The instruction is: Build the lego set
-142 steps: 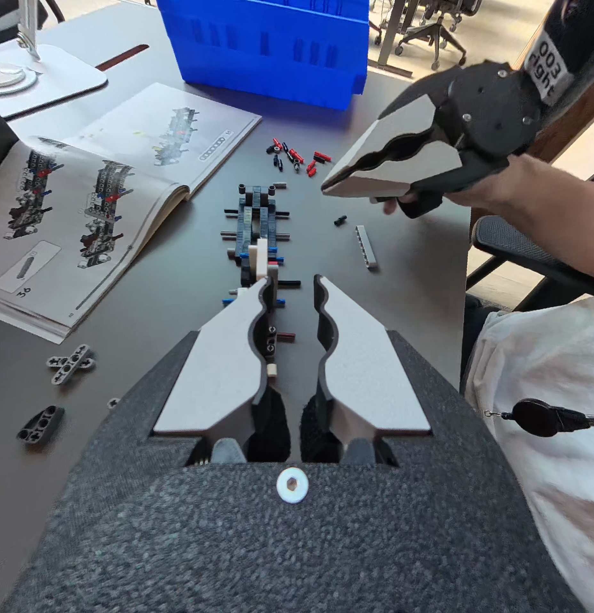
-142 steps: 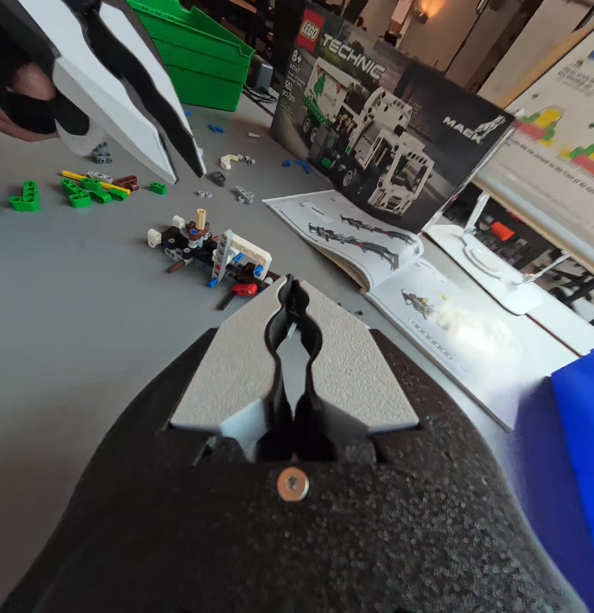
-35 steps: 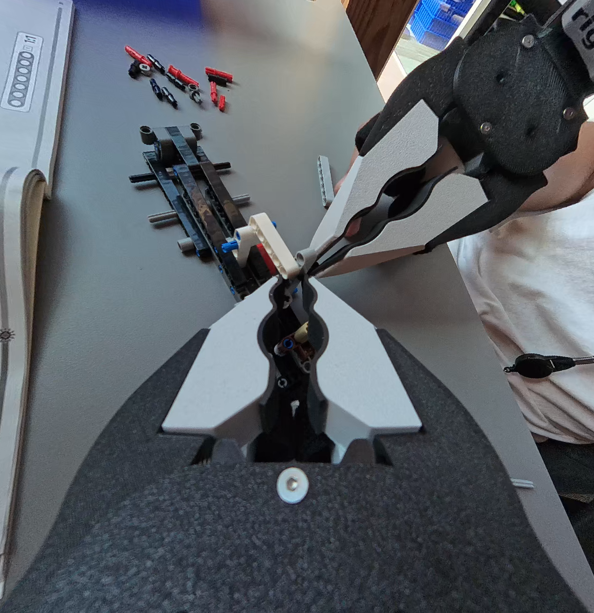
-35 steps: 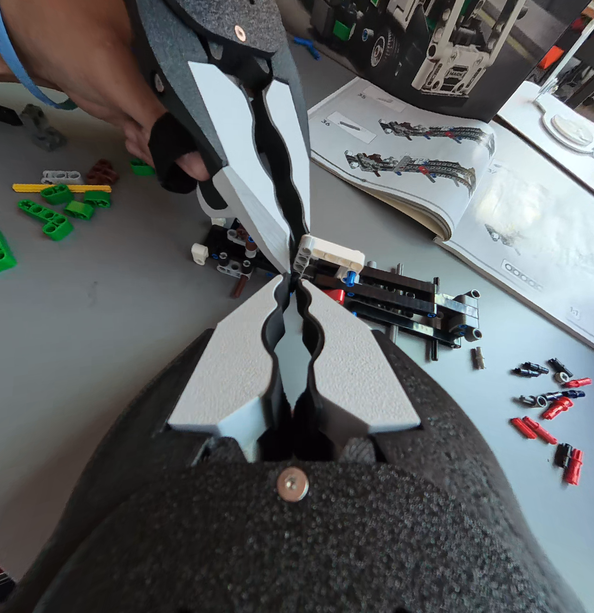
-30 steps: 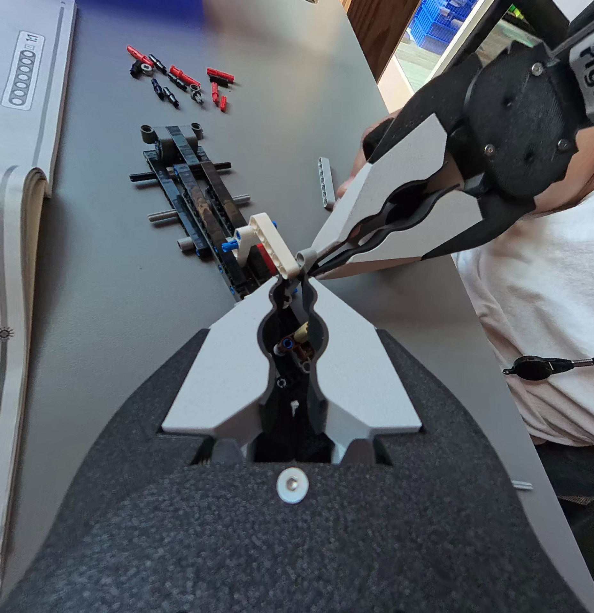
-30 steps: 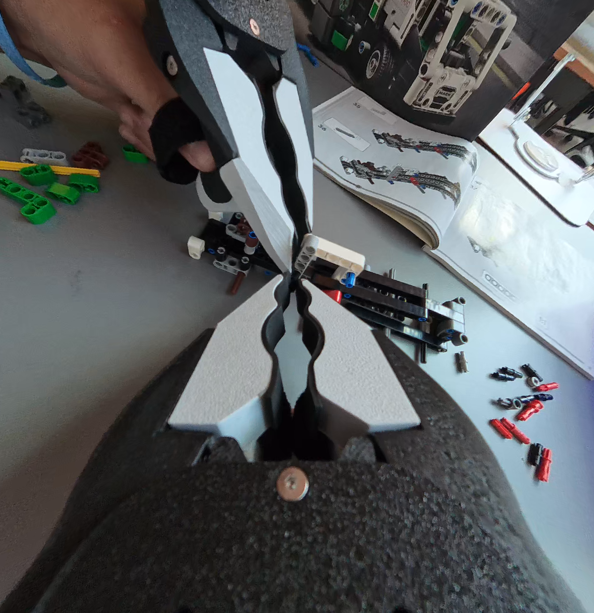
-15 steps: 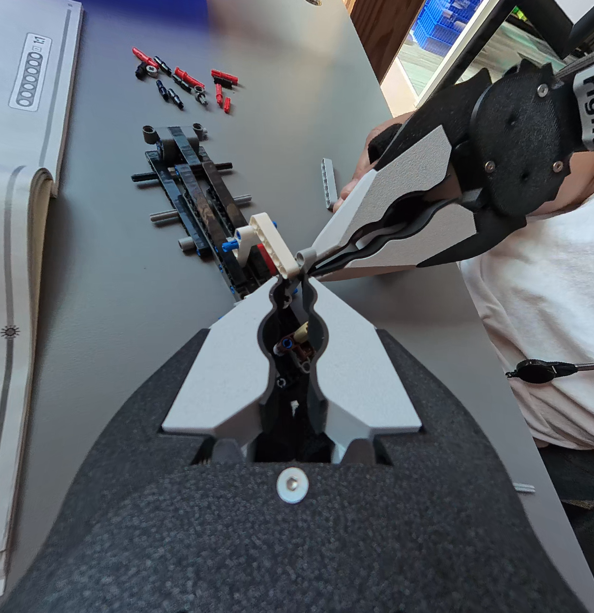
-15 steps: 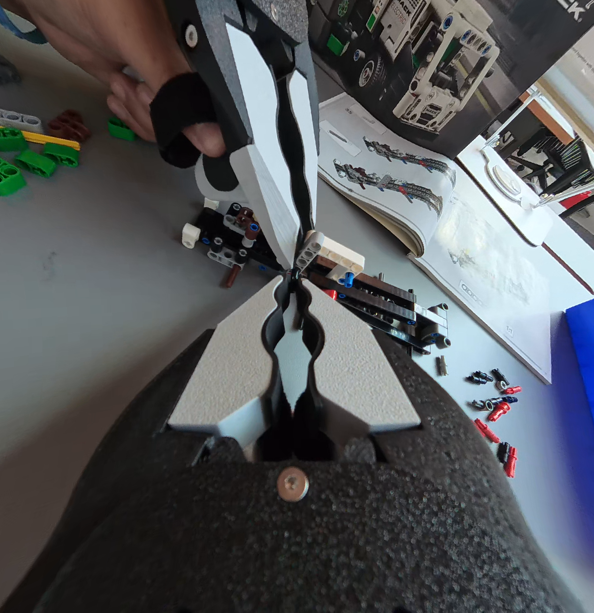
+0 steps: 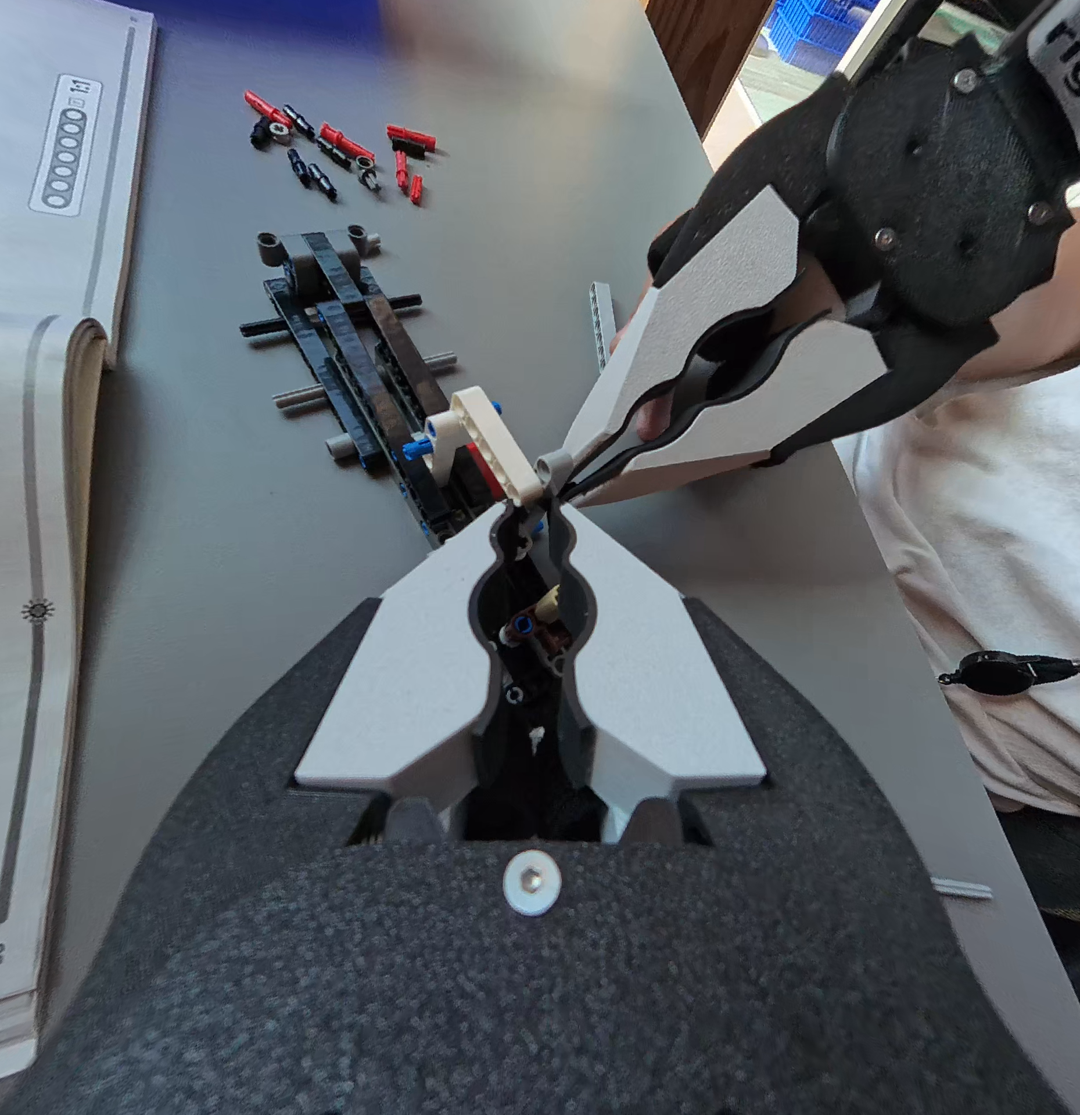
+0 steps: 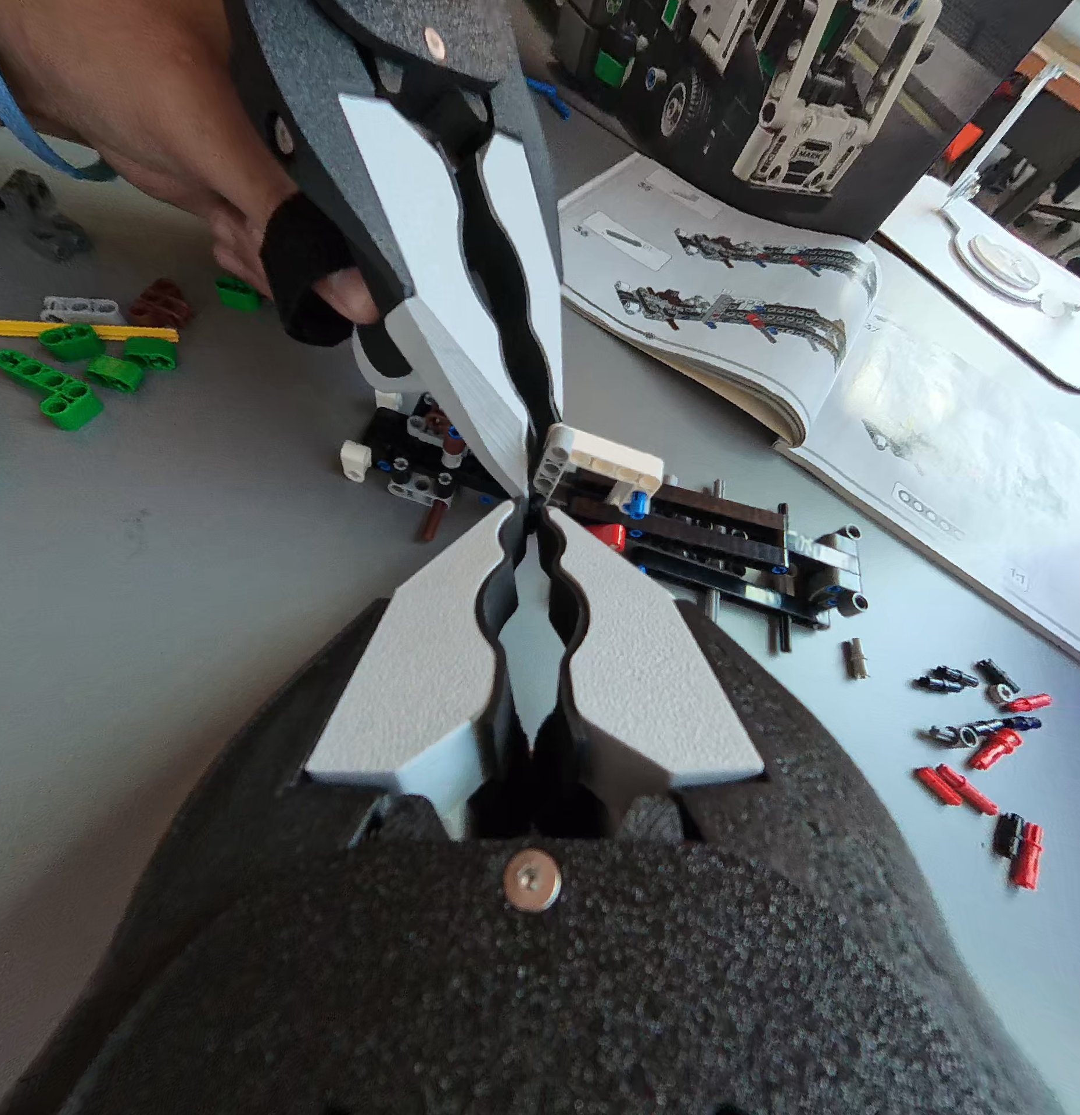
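grey tabletop is spread with loose toy building parts, and an open instruction booklet (image 10: 736, 314) lies beyond the right gripper's tips, to their right. the left gripper (image 9: 534, 513) is closed on the near end of a long black beam assembly (image 9: 356, 338), which lies on the table and runs away from its tips; a white angled beam (image 9: 489, 440) standing on the assembly sits just past them. the right gripper (image 10: 528, 513) comes in from the side so that the two sets of tips nearly meet. its jaws are drawn together on a small grey connector (image 9: 552, 467), which is held against the end of the white beam — whether it is already seated cannot be told.

red and black pins (image 10: 984, 760) are scattered well to the right of the right gripper, green pieces (image 10: 72, 374) far to its left.

judged from this, the joining would go best if the assembly is kept clamped and still — the connector being lined up square with the beam's end hole and pressed straight in, without twisting.
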`<control>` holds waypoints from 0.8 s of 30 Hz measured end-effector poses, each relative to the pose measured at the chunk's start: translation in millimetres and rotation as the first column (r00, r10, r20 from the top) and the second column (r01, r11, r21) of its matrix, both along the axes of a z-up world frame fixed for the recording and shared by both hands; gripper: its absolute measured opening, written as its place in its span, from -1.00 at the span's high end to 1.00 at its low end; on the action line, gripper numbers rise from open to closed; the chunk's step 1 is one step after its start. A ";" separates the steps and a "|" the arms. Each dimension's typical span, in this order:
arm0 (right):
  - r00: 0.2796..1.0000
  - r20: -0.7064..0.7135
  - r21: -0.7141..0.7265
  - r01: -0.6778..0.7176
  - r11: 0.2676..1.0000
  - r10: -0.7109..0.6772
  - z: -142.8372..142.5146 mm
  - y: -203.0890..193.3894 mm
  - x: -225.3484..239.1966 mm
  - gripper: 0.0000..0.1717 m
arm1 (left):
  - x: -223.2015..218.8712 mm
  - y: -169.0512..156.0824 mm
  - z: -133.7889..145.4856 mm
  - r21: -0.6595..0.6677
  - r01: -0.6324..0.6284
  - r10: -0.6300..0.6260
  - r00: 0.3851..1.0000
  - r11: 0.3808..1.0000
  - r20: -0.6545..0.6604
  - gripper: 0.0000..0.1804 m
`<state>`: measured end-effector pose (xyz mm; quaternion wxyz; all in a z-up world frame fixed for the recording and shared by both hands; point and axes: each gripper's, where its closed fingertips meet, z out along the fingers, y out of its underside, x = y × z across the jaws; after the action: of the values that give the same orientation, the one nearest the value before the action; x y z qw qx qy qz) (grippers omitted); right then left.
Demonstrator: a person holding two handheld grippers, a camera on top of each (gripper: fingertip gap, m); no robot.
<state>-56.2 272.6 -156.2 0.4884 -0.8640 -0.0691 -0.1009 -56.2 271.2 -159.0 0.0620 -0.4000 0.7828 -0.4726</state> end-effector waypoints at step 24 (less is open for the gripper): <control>0.996 0.090 0.014 -0.016 1.000 0.015 1.0 -6.8 -2.2 0.97 | -0.4 0.1 0.2 -0.017 0.009 -0.009 1.000 1.000 -0.008 0.91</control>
<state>-58.4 265.8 -155.3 0.4920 -0.8543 -0.0969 -0.1364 -56.6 271.4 -158.8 0.0531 -0.3991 0.7807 -0.4779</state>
